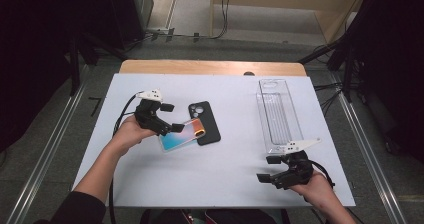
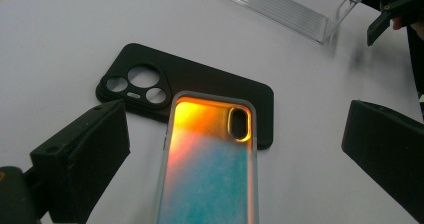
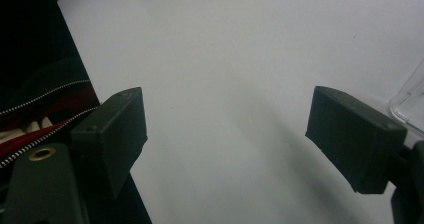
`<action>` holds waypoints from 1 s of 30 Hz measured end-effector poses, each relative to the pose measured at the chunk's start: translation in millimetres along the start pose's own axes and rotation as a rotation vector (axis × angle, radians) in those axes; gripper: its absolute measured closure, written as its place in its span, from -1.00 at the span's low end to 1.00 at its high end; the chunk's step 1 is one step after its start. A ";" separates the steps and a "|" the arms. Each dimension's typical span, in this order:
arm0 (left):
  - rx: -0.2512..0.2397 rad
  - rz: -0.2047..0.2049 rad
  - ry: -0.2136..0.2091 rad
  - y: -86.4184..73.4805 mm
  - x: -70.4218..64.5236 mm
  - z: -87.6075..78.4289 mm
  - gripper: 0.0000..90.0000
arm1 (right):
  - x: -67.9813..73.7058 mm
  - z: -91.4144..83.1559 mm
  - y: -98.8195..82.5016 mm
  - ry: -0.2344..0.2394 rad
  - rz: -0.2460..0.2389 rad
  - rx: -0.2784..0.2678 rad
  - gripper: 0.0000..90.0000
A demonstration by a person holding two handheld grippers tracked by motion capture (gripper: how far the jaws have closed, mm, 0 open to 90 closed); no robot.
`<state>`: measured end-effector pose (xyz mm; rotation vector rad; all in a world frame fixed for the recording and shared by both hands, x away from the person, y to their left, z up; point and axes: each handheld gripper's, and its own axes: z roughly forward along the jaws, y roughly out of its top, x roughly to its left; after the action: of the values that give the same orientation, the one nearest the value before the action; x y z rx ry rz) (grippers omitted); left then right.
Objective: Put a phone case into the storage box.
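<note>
Phone cases are the things in hand: a colourful case (image 2: 210, 159), orange at the top and blue-green lower down, lies on the white table (image 1: 225, 169) with its upper end resting over the edge of a black case (image 2: 200, 86), so the two touch and overlap. Left gripper (image 1: 175, 126) is at the near end of the colourful case, its jaws wide open on both sides of it and not pressing on it, so nothing is held. Right gripper (image 1: 267, 170) sits near the front edge of the table, also wide open with only bare table between the jaws, just beside the near end of a long clear tray (image 1: 278, 116). I think the main risk is the overlap: if the left jaws close on the colourful case and pull, the black case under it may be dragged along or pushed askew. A thin, flat case is also hard to catch from the side; the jaws may slide over its smooth edge and close on nothing, or the case may tip up and slip out. If it is carried to the tray, a loose grip may drop it on the way, and the light tray can be knocked by the gripper
</note>
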<state>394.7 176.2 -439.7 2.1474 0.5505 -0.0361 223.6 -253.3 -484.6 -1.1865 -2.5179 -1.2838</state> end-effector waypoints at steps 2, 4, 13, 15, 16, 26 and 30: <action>0.001 -0.003 -0.003 -1.8 0.8 1.8 -1.00 | -0.1 0.0 0.0 0.000 0.002 0.001 -0.68; -0.006 -0.007 -0.002 -2.9 0.9 2.8 -1.00 | 0.1 0.1 0.1 0.000 0.003 0.000 -0.68; 0.002 -0.013 -0.003 -17.2 2.0 15.2 -1.00 | -0.1 0.3 -0.1 -0.003 0.002 0.004 -0.68; 0.009 -0.018 0.000 -19.4 1.9 17.6 -1.00 | -0.1 0.5 -0.1 -0.001 -0.002 0.005 -0.68; 0.009 -0.018 0.000 -19.4 1.9 17.6 -1.00 | -0.1 0.5 -0.1 -0.001 -0.002 0.005 -0.68; 0.032 -0.013 0.004 -29.7 4.2 26.5 -1.00 | 0.0 0.5 -0.3 0.000 -0.004 0.005 -0.68; 0.047 -0.001 0.003 -35.1 2.5 32.6 -1.00 | 0.7 0.7 -0.2 0.002 -0.004 0.006 -0.68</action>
<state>388.6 169.4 -486.8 2.1935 0.5578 -0.0470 223.2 -252.4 -485.0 -1.1794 -2.5217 -1.2771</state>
